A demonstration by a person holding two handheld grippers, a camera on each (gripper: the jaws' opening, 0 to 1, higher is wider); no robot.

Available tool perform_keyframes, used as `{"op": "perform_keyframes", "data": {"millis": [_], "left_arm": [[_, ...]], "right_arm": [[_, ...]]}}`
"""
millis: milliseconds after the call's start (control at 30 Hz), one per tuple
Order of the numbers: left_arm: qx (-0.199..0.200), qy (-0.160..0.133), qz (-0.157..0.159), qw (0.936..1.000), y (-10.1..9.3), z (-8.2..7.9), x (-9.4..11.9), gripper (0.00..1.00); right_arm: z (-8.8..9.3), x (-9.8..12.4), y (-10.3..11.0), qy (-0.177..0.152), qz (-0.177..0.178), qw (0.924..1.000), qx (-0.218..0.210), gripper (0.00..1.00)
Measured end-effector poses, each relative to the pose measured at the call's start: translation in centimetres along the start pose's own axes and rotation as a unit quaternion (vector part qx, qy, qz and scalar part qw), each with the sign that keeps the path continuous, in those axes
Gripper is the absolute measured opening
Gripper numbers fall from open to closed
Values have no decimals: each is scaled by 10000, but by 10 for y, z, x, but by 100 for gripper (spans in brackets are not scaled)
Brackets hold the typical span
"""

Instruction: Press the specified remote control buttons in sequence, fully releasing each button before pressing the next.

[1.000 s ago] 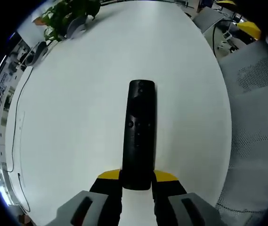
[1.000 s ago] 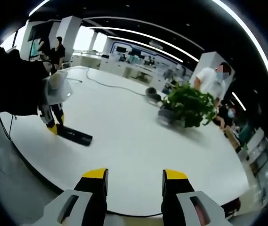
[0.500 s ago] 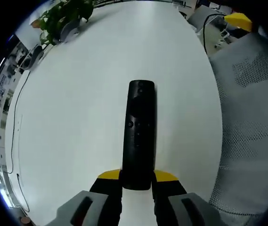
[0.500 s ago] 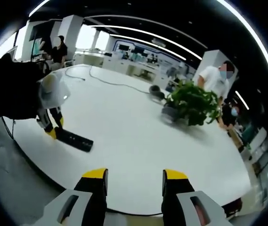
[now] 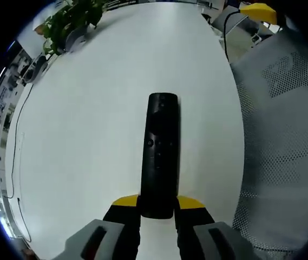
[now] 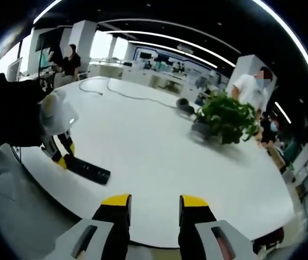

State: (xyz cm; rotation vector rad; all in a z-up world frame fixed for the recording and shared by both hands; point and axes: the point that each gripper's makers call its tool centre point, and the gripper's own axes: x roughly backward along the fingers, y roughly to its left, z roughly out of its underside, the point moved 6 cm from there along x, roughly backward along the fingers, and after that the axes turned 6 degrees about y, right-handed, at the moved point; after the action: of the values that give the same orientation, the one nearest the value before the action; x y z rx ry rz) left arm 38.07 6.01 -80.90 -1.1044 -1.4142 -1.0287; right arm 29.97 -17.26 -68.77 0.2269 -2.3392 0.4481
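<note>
One black remote control [image 5: 160, 154] lies between the yellow-tipped jaws of the left gripper [image 5: 157, 202], which clamp its near end; the rest of it points straight ahead over the white table [image 5: 89, 108]. Its buttons are small and dark, so it is hard to tell them apart, and its near end is hidden behind the jaws. In the right gripper view the same remote control [image 6: 89, 170] appears far to the left, near the table's edge, with the left gripper [image 6: 63, 157] on it; the hand holding that gripper is lost in a dark shape. The right gripper [image 6: 152, 201] holds nothing, its jaws standing apart with a clear gap, above the table's [image 6: 159, 157] near edge. Further ahead stands a green potted plant [image 6: 224, 118] with a cable [image 6: 132, 95] on the table, and behind it a person in white [image 6: 251, 86]. A mesh chair [image 5: 283, 141] is right of the left gripper.
</note>
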Motion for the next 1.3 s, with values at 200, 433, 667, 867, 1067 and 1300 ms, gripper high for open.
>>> {"op": "perform_keyframes", "data": {"millis": [200, 433, 667, 867, 1067, 1300], "left_arm": [[-6, -44, 12, 10000, -12, 0, 1, 24], [5, -55, -2, 10000, -25, 1, 1, 24], [87, -122, -8, 9999, -41, 1, 2, 24], [59, -240, -10, 9997, -56, 2, 2, 24], [136, -441, 22, 9989, -59, 3, 2, 24], [60, -352, 3, 9994, -71, -1, 2, 24]], "right_arm": [[-10, 3, 0, -130, -521, 9971, -548, 23], [-52, 7, 6, -8, -1223, 9910, -544, 9], [-86, -8, 23, -219, -1534, 9868, -469, 0], [-85, -36, 33, 57, -1625, 9856, -465, 0], [-78, -59, 53, 390, -1935, 9786, -580, 0], [-70, -79, 63, 702, -2087, 9739, -552, 0]]}}
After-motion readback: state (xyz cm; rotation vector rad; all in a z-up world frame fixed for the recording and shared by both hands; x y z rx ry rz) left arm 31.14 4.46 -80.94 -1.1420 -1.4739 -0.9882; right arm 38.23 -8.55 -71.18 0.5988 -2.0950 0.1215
